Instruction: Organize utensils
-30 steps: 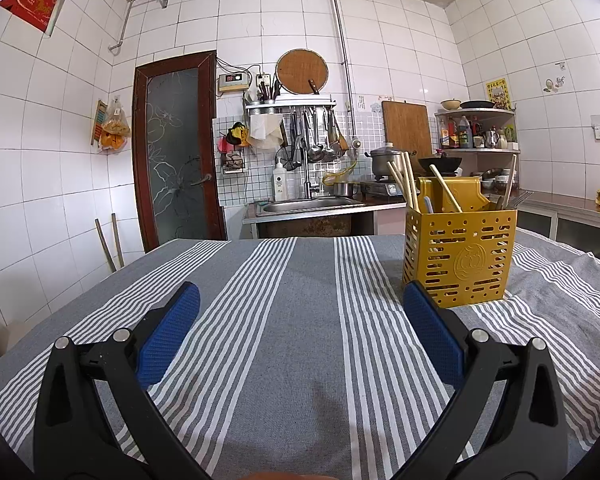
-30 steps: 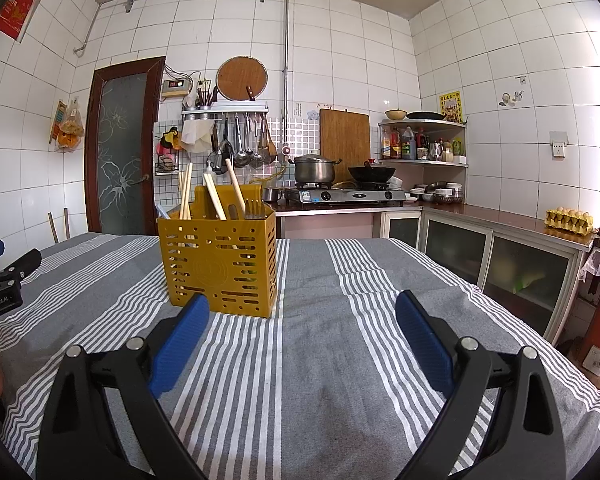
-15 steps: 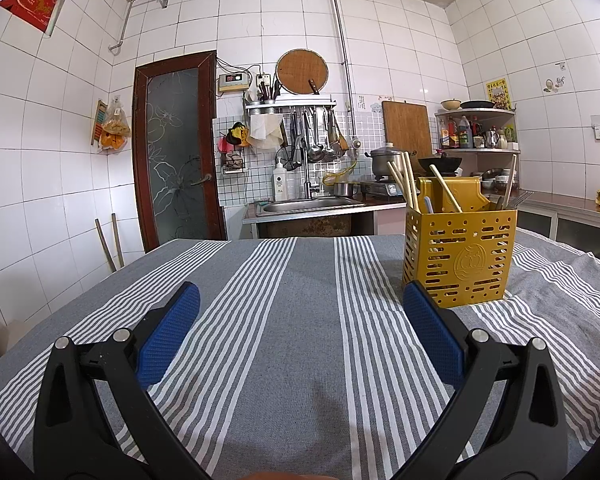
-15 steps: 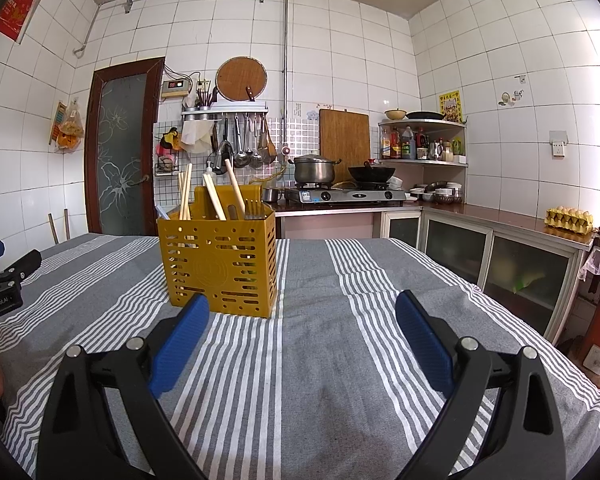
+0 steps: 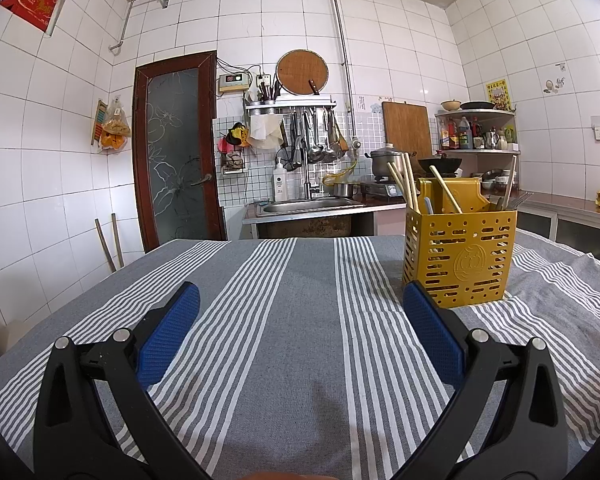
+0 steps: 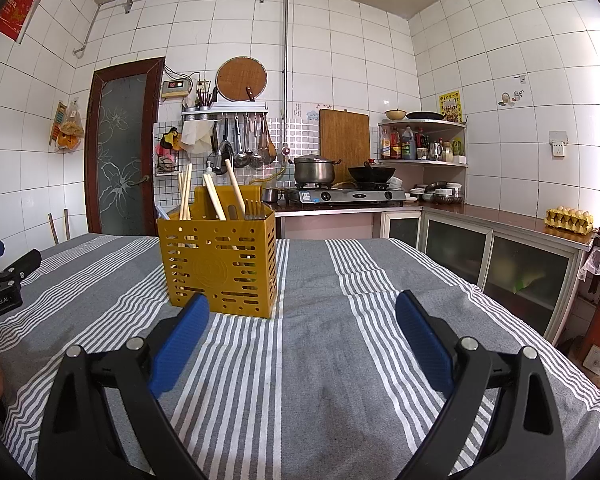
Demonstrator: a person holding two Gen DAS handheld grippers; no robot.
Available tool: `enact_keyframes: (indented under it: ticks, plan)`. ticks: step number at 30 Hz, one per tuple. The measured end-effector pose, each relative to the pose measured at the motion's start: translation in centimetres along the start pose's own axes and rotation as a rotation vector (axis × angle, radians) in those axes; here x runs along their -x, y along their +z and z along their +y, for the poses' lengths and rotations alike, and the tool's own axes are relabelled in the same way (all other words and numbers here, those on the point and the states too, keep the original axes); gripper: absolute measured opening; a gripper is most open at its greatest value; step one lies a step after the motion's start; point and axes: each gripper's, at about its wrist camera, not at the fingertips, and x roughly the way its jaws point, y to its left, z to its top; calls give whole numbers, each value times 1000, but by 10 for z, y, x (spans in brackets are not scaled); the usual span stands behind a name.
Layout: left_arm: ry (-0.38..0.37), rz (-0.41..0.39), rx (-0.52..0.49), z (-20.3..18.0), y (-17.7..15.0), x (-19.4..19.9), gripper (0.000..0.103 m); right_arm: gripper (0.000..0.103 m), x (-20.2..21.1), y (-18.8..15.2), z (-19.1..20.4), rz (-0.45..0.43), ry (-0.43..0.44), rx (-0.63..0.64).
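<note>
Item: yellow utensil holder (image 5: 460,256), recorded upright on the striped cloth of the surface (image 5: 284,320), at right of centre in the left wrist view and left of centre in the right wrist view (image 6: 220,266). Contents: chopsticks (image 6: 185,192), wooden handles and a fork (image 6: 253,209), all standing inside.

Left tool (image 5: 300,300): spread wide, nothing held, low over the cloth. Right tool (image 6: 302,316): likewise spread wide and unloaded.

No loose utensil was seen on the cloth; the task was judged nearly or wholly done.

Risk: the holder, light and top-heavy with leaning sticks, could be tipped if clipped by a blue pad (image 6: 180,338) lying near its base.

Compared with the earlier frames, no change was noted in either view.
</note>
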Motion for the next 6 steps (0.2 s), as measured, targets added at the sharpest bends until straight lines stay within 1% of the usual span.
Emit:
enact_keyframes:
  ticks: [6]
  plan:
    - [-3,2,5,0,-1,-2,98,92,0,0,0,0,-1,1]
